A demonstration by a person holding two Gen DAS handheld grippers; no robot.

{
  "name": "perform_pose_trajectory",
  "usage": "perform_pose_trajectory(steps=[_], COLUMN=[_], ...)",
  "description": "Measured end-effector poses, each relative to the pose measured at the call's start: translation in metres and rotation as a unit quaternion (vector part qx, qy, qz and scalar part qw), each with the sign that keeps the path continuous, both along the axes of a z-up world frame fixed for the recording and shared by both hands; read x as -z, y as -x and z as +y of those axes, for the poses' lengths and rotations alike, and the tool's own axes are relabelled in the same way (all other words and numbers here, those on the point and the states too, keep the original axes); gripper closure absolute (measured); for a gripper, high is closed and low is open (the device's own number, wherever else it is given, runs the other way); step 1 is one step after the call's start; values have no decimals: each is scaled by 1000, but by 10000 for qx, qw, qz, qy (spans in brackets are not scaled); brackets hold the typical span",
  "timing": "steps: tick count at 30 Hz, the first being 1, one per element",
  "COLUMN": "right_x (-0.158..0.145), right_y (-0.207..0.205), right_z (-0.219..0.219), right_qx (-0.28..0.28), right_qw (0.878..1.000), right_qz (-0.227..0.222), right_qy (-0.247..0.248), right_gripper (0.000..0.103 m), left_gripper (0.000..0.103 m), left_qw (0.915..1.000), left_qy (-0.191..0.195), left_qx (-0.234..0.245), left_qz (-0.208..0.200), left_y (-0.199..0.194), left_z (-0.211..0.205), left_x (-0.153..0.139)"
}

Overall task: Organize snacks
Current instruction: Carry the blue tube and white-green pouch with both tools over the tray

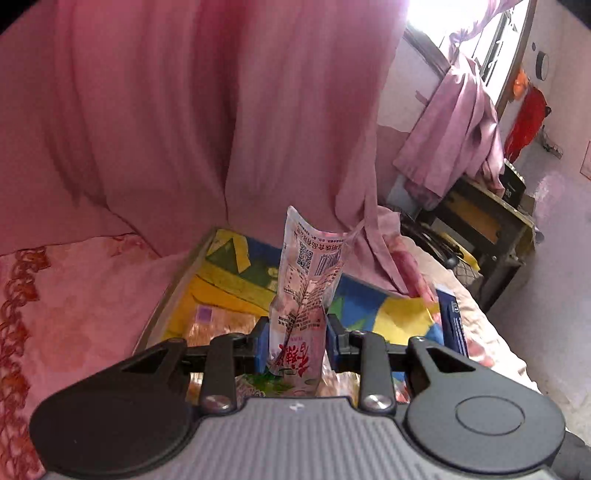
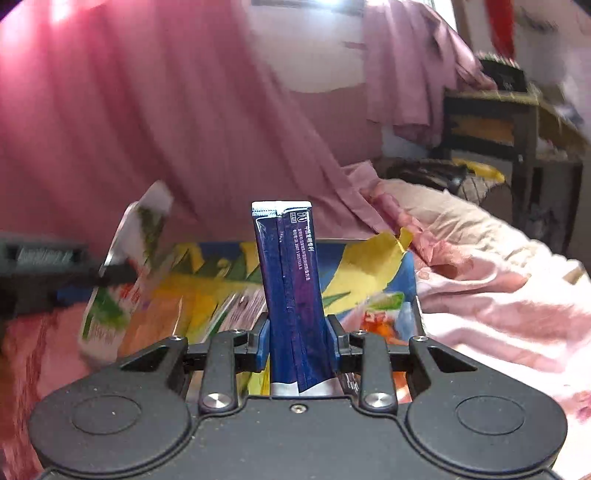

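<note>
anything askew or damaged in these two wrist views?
Nothing spilled. The crumpled white-and-pink plastic snack packet in the left tool is creased and bends left at its top. The dark blue foil stick packet in the right tool stands straight. The colourful cardboard box's yellow tape is torn.

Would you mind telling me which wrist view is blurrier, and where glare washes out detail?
Right wrist view: motion smear over the colourful box and table, though the blue packet stays sharp. Left wrist view: sharper, but the window is blown out white.
</note>
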State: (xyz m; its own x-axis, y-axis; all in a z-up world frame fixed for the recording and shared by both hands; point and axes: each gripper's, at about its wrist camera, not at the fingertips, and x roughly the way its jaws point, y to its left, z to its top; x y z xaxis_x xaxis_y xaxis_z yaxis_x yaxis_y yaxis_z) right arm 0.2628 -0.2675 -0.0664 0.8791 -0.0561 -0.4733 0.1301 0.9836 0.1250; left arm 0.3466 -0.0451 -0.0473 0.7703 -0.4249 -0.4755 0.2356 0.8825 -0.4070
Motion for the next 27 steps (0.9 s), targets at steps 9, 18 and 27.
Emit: perform_pose_trajectory(steps=[9, 18, 27], right_x=[23, 45, 45], right_y=[-50, -57, -57], right_z=[4, 16, 17], right_qx=[29, -52, -60], right_qw=[9994, 9987, 9987], right_qz=[226, 499, 510], right_qy=[-254, -83, -60], right_gripper=[71, 71, 70], left_gripper=[70, 68, 67], left_qw=[9992, 9982, 9979], left_qy=[-68, -292, -413], left_qx=[-64, -112, -109], left_qz=[393, 513, 483], left_y=[-23, -25, -24], left_z=[9, 14, 11], left_x=[34, 40, 38])
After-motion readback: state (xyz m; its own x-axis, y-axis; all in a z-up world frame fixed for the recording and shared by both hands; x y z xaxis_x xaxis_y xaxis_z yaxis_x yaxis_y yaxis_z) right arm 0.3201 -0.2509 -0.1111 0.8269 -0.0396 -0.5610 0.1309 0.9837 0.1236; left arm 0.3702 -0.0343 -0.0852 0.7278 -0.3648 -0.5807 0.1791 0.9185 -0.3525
